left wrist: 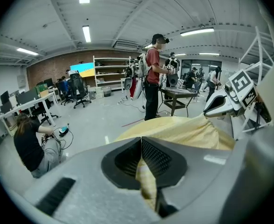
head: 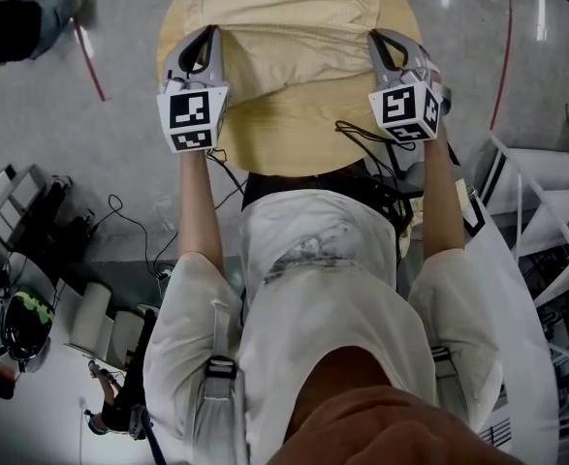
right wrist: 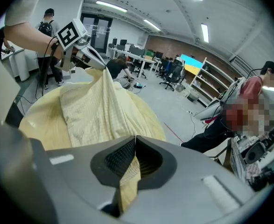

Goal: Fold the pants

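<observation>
the left gripper (left wrist: 141,143) has its jaws pinched together on a fold of the pants (head: 282,22), and pale yellow cloth hangs down from between them. the right gripper (right wrist: 135,141) matches it, jaws closed tight on another fold of the same cloth. both grips sit along the pants' near edge, one towards the left side of the tabletop (head: 284,139) and one towards its right side. between them the cloth hangs slack and rumpled. each gripped corner is drawn up off the tabletop into a small peak, while the rest of the pants lies spread over the far half of the tabletop.

the near half of the round, light wooden tabletop is bare, except for a thin black cable (head: 360,132) looping over its near edge. the person (head: 313,289) holding the grippers stands right at that edge in a white shirt, bare forearms reaching out over the tabletop.

grey floor (head: 119,163) surrounds the tabletop, with a red line (head: 90,66) on it off the left side. well beyond the tabletop, someone in a red top (left wrist: 151,78) stands at a small dark table. another person (left wrist: 30,146) crouches on the floor, and white shelves (left wrist: 111,71) stand against the far wall.
</observation>
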Tool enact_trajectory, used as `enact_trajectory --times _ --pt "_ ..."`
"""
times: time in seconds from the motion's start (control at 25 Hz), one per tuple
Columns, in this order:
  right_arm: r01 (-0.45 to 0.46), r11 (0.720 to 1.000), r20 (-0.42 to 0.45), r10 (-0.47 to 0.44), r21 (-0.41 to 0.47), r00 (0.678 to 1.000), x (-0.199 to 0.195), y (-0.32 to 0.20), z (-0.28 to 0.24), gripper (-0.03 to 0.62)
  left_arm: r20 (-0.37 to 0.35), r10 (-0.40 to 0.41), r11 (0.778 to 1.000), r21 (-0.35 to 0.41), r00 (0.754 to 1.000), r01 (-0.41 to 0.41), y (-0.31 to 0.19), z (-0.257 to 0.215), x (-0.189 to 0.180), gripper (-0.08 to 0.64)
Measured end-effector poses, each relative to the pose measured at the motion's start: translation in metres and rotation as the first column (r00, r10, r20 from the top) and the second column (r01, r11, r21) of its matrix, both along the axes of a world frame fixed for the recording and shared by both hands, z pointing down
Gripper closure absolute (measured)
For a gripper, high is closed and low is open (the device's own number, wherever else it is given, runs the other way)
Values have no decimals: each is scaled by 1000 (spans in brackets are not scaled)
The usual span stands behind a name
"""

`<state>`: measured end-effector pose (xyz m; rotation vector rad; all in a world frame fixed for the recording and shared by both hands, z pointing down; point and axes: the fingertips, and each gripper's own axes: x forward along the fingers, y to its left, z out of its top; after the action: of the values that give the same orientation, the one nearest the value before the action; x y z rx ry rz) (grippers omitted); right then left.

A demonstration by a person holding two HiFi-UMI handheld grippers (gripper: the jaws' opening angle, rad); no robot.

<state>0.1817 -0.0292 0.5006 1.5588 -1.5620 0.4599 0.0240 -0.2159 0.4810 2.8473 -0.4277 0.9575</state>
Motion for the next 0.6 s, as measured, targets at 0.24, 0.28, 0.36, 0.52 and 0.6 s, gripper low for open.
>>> enact_trajectory --times 0.24,0.28,0.36,0.52,0.6 --pt "-15 1000 -4 15 -4 1000 18 -14 4 577 2 13 1000 14 1000 -13 -18 6 22 548" --pt "-18 1000 -4 18 -7 1000 20 -16 5 577 4 17 1000 15 1000 -17 -21 8 26 548" --pt "-20 1000 -4 20 -12 1000 24 -21 7 577 9 22 1000 15 1000 -22 -28 12 32 548" --pt "-31 999 -2 31 -25 1000 32 -26 14 577 22 39 999 17 999 -39 -39 23 46 548" --pt "-40 999 0 40 -30 999 36 -27 18 577 27 46 999 16 999 -46 -42 28 54 548"
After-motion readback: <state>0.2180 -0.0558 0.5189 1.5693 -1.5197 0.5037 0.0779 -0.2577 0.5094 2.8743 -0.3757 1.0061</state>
